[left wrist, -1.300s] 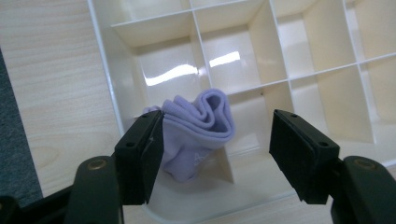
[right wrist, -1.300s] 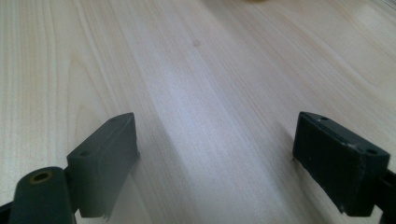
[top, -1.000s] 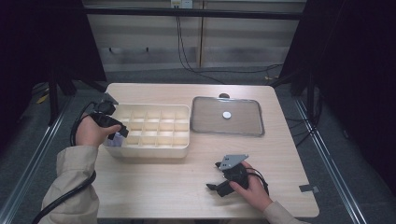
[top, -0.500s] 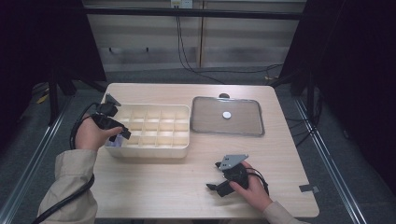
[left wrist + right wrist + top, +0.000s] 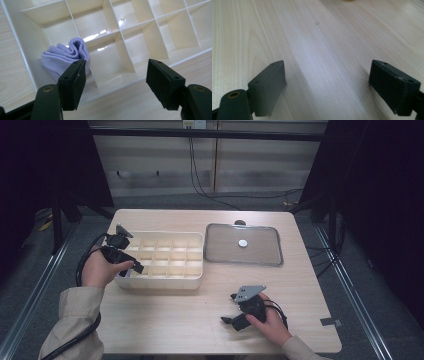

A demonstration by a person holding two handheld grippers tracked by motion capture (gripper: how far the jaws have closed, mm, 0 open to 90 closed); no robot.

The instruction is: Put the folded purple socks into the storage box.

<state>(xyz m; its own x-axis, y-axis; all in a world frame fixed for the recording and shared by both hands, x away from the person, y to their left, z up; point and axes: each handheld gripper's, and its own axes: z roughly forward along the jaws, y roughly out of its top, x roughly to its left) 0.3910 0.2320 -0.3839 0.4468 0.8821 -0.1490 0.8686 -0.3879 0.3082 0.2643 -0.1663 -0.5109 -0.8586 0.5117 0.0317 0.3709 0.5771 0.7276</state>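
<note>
High view: the left gripper [image 5: 131,266] hangs over the near-left corner of the cream box [image 5: 195,280], which stands on the table [image 5: 165,325]. The person's left hand [image 5: 97,270] comes in from the bottom left in a beige sleeve [image 5: 72,320], and a black cable [image 5: 85,260] loops out past the table's left edge. A scrap of lilac, the sock [image 5: 124,274], shows just below the gripper inside the box's corner. To the right of the box lies the clear lid [image 5: 260,255], flat on the table. The right gripper [image 5: 229,319] rests low on the table near the front edge, well apart from box and lid, in the right hand [image 5: 267,320].

Left gripper view: the jaws stand wide apart with nothing between them. The folded lilac sock [image 5: 62,58] sits in the corner cell of the box [image 5: 30,15], against its outer wall. The left fingertip [image 5: 73,83] overlaps the sock's lower edge in the picture; I cannot tell whether it touches. The other fingertip [image 5: 163,83] is well off to the side, over the box's front rim and the table [image 5: 130,105].

Right gripper view: the jaws are spread wide over bare table [image 5: 317,50], holding nothing.
</note>
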